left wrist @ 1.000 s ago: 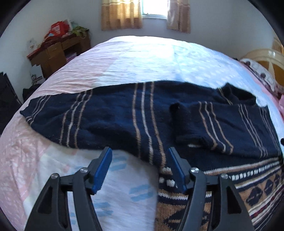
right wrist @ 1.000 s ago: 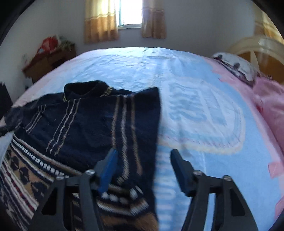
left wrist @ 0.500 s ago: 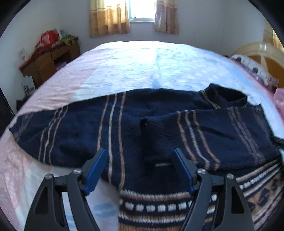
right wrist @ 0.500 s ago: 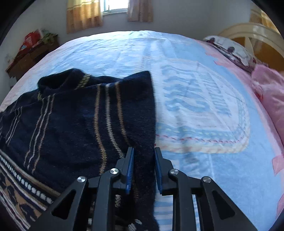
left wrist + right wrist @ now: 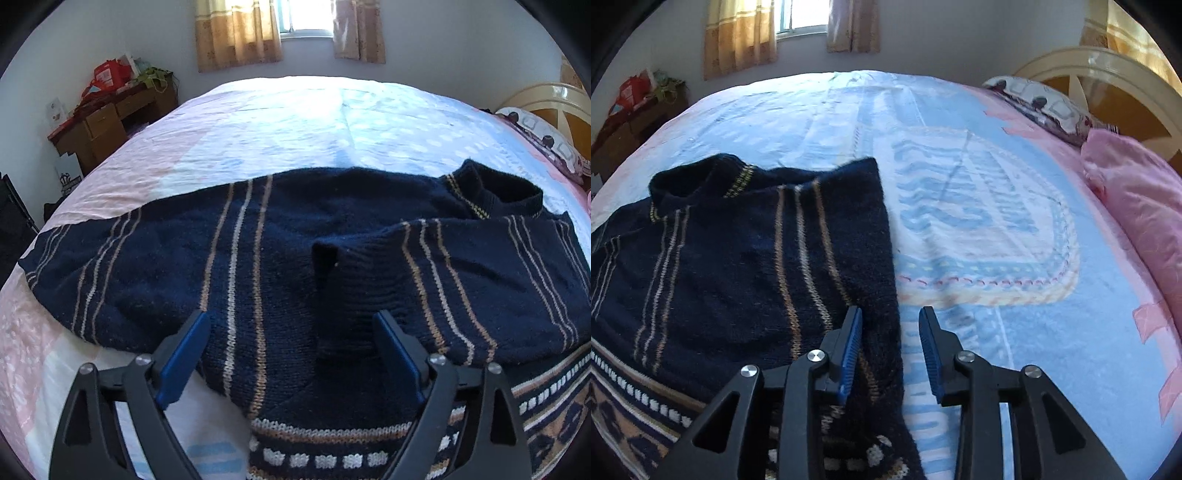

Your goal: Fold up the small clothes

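Note:
A navy knitted sweater (image 5: 258, 258) with tan and white stripes lies flat on the bed. Its right sleeve is folded across the chest, its cuff (image 5: 343, 280) near the middle; the left sleeve stretches out to the left. My left gripper (image 5: 291, 332) is open, just above the sweater's body near the cuff. In the right wrist view the sweater (image 5: 738, 258) fills the left half. My right gripper (image 5: 890, 325) is open and straddles the sweater's folded right edge, holding nothing.
The bed sheet (image 5: 979, 221) is light blue and pink. A pink pillow (image 5: 1137, 206) and a patterned pillow (image 5: 1038, 99) lie by the cream headboard (image 5: 1108, 74) at right. A wooden desk (image 5: 107, 122) stands beyond the bed's left side.
My right gripper closed at the sweater's right edge, then opened again. My left gripper moved right and forward over the sweater, staying open.

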`<control>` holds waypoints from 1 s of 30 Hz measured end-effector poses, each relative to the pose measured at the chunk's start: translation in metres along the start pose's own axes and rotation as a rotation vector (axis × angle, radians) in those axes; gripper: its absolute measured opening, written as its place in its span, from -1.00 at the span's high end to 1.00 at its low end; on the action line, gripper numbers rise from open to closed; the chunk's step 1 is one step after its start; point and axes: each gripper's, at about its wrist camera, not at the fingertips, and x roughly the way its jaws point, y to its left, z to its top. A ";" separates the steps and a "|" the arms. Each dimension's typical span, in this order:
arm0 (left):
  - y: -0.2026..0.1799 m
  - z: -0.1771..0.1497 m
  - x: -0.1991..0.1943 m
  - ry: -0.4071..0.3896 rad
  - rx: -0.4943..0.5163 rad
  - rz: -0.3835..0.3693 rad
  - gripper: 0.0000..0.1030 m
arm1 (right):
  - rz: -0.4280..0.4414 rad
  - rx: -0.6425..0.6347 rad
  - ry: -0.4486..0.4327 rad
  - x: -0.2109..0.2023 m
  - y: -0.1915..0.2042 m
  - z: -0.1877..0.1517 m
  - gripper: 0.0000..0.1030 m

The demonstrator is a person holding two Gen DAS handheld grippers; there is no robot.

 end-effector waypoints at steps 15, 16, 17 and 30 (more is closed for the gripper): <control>0.036 0.002 -0.013 -0.048 -0.099 -0.036 -0.87 | 0.029 -0.140 -0.031 0.015 0.106 0.006 0.20; 0.045 0.001 -0.016 -0.062 -0.101 -0.012 -0.87 | 0.024 -0.147 -0.034 0.015 0.107 0.005 0.20; 0.059 0.000 -0.019 -0.077 -0.103 0.030 -0.87 | 0.024 -0.146 -0.037 0.015 0.107 0.004 0.20; 0.308 -0.023 -0.016 -0.056 -0.638 0.253 -0.85 | -0.009 -0.098 -0.056 0.018 0.102 0.000 -0.24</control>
